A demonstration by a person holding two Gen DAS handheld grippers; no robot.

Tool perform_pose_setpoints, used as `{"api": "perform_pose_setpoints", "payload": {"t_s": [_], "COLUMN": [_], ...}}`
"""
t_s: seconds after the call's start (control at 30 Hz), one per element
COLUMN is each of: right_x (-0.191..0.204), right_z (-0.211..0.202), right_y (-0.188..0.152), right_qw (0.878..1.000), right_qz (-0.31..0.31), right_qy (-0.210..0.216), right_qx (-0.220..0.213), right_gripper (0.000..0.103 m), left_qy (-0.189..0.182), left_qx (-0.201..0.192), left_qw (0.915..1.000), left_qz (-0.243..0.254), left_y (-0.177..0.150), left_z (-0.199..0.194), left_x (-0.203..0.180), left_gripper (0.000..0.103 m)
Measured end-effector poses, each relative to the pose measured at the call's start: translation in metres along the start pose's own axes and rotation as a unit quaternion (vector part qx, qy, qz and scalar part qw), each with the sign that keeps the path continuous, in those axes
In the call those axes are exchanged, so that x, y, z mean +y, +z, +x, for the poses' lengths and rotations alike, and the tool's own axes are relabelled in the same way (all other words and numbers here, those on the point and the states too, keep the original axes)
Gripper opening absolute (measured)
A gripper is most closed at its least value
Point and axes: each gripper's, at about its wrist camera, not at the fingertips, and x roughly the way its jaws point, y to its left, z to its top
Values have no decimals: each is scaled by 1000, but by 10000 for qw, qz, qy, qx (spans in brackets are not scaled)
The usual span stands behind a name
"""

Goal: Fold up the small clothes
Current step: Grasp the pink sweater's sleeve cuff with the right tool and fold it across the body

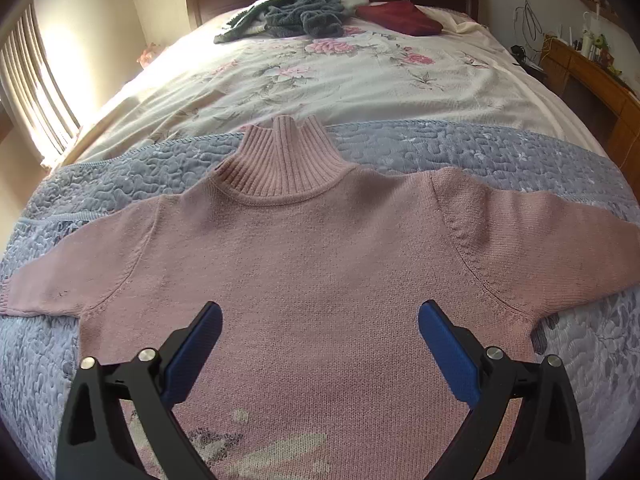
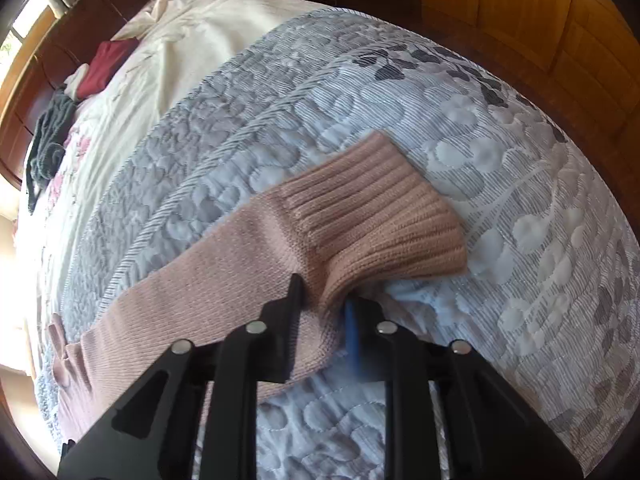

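Note:
A pink knitted turtleneck sweater [image 1: 304, 248] lies flat on the grey quilted blanket [image 1: 440, 148], collar pointing away, both sleeves spread out sideways. My left gripper [image 1: 320, 316] hovers open over the sweater's chest, its blue pads wide apart with nothing between them. In the right wrist view my right gripper [image 2: 322, 292] is shut on the sweater's sleeve [image 2: 224, 276] just behind the ribbed cuff [image 2: 384, 216], pinching the lower edge of the fabric. The cuff rests on the blanket.
Farther up the bed, on the floral sheet [image 1: 320, 80], lie a dark grey garment heap [image 1: 304, 16] and a folded dark red garment [image 1: 400, 18] by the headboard. A wooden cabinet [image 1: 592, 80] stands right of the bed; a bright window [image 1: 36, 88] at left.

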Motion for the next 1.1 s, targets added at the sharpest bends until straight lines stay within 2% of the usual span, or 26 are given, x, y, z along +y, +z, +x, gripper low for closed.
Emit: {"api": "perform_pose_setpoints", "payload": {"t_s": [0.07, 0.17, 0.3, 0.5, 0.73, 0.83, 0.93, 1.1], "right_x": [11, 34, 91, 185, 287, 320, 342, 348], "right_z": [-14, -32, -51, -52, -47, -35, -15, 15], "right_y": [-8, -17, -48, -101, -173, -203, -232, -261], "right_qw": [9997, 9972, 9889, 9735, 9478, 9390, 9341, 9280], "right_qz": [-158, -483, -1196, -1854, -2597, -2836, -3094, -3298], "right_qy": [67, 474, 790, 1326, 1848, 1926, 1726, 1566], "right_qx": [-185, -316, -396, -179, 78, 281, 430, 748], "right_gripper": [13, 13, 13, 13, 13, 13, 13, 17], "left_qy": [-49, -170, -168, -77, -98, -167, -259, -386], "left_qx": [39, 117, 269, 267, 245, 278, 338, 420], "left_qw": [9999, 9995, 9987, 9983, 9974, 9967, 9960, 9960], "left_qz": [-108, -256, -409, -521, -668, -744, -786, -686], "left_y": [0, 1, 0, -2, -4, -6, -6, -5], "left_z": [1, 2, 6, 1, -3, -3, -2, -1], "left_x": [9, 24, 46, 74, 98, 105, 109, 100], "left_gripper": [99, 99, 99, 99, 99, 99, 99, 99]}}
